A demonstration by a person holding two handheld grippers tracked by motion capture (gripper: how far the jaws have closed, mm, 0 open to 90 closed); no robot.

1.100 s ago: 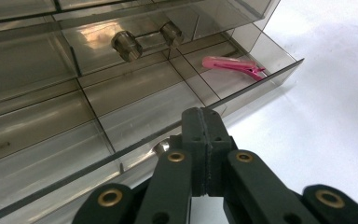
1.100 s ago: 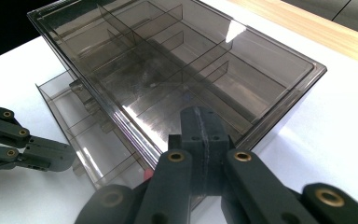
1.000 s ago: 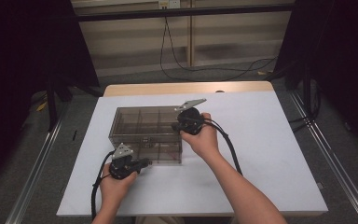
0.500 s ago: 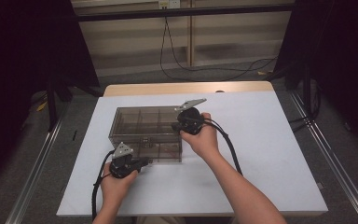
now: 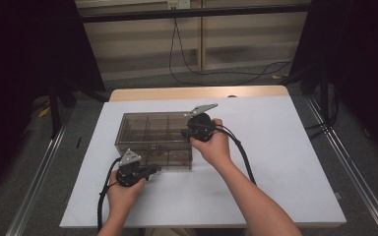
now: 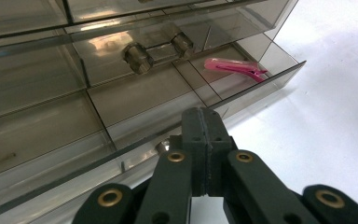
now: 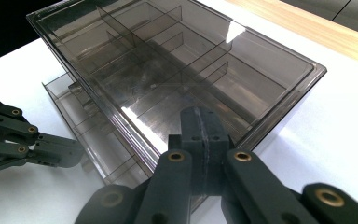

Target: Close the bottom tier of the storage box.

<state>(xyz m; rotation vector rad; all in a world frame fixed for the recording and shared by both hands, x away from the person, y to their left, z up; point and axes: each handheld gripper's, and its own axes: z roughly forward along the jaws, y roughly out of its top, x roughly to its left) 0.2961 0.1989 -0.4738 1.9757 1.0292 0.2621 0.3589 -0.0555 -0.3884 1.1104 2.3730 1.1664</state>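
Smoky clear plastic, the drawer box (image 5: 155, 140) sits centre-left on the white tabletop (image 5: 275, 172). The right gripper (image 5: 189, 132), fingers closed on nothing, rests on its top right edge, likely steadying it. The left gripper (image 6: 204, 135), fingers closed, sits at the part-open bottom drawer (image 6: 168, 100) holding a pink clip (image 6: 235, 68).
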